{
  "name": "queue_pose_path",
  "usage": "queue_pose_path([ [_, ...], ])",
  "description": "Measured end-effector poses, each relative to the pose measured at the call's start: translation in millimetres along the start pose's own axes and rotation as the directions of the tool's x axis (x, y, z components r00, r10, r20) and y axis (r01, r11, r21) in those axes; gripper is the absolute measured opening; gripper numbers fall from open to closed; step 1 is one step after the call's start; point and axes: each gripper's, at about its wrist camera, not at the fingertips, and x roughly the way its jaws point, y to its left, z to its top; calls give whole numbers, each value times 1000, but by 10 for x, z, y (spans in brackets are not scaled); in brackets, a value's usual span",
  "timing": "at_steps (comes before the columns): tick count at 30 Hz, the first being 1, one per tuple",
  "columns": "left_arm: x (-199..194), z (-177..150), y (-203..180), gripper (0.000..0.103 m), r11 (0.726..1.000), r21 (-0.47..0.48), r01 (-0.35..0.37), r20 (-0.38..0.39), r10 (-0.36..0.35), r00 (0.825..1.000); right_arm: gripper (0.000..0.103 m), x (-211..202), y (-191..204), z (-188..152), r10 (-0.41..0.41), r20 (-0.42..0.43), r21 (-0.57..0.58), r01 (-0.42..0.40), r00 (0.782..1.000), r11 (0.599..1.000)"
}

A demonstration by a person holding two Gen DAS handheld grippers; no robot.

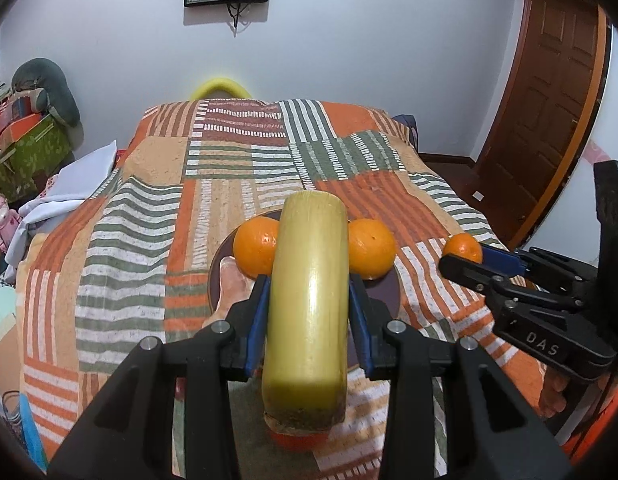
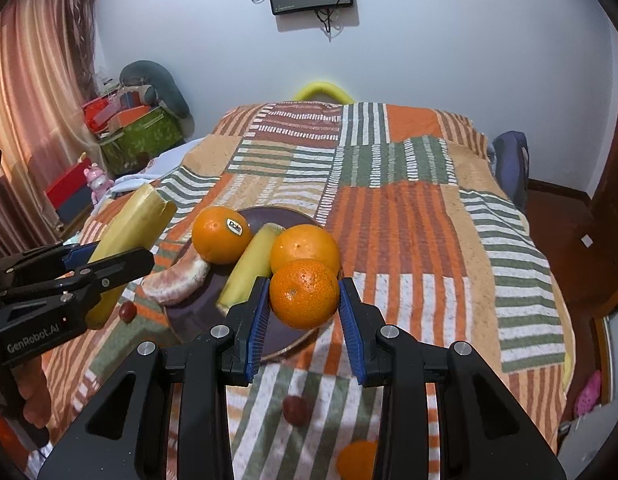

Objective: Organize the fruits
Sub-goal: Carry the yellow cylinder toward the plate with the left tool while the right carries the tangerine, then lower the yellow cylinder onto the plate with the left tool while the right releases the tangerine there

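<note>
My left gripper [image 1: 309, 292] is shut on a thick yellow-green stalk piece [image 1: 309, 304] and holds it above the dark plate [image 1: 383, 300]; it shows at the left of the right wrist view [image 2: 129, 232]. My right gripper [image 2: 303, 300] is shut on a small mandarin [image 2: 304, 293] over the plate's near edge [image 2: 285, 344]; it shows at the right of the left wrist view [image 1: 463, 248]. On the plate lie two oranges [image 2: 221, 235] [image 2: 305, 249], another yellow stalk piece [image 2: 249, 268] and a peeled pinkish citrus segment [image 2: 177, 282].
The plate sits on a bed with a striped patchwork blanket [image 2: 389, 208]. Loose on the blanket are two small red fruits [image 2: 127, 311] [image 2: 296, 410] and another mandarin [image 2: 357, 458]. Boxes and toys [image 2: 129, 132] stand left of the bed. A wooden door [image 1: 549, 120] is at the right.
</note>
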Motion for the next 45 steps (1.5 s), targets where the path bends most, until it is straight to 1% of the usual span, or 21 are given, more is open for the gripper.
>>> queue_pose_path([
  [7,271,19,48,37,1000,19,-8,-15,8,1000,32,301,35,6,15,-43,-3,-15,999,1000],
  [12,494,21,109,37,1000,4,-7,-40,7,999,32,498,75,-53,29,-85,-9,-30,996,1000],
  [17,643,28,126,37,1000,-5,6,-55,-6,998,32,614,108,-83,36,-118,-16,-38,992,999],
  [20,715,25,123,37,1000,-5,10,-66,-10,998,32,624,126,-78,30,-117,-30,-33,993,999],
  [24,775,3,113,37,1000,-2,12,-80,-12,997,32,653,115,-97,34,-129,-29,-38,991,999],
  [30,750,-4,65,37,1000,29,0,-65,2,998,32,731,121,-129,35,-150,-23,-39,988,999],
  [35,675,19,87,37,1000,16,7,-45,-6,999,32,771,144,-139,16,-166,-44,-23,986,999],
  [38,619,31,93,37,1000,17,-3,-39,4,999,39,774,153,-141,15,-175,-48,-23,984,999],
  [41,543,33,113,37,1000,17,-17,-34,18,999,47,733,170,-141,-4,-166,-61,-6,986,998],
  [42,509,32,127,37,1000,11,-20,-32,20,999,52,719,172,-137,-9,-163,-65,-2,987,998],
  [43,483,31,140,37,1000,6,-19,-32,19,999,55,700,176,-136,-14,-162,-67,4,987,998],
  [45,402,24,177,37,1000,-11,-12,-32,11,999,55,649,174,-144,-16,-159,-69,6,987,998],
])
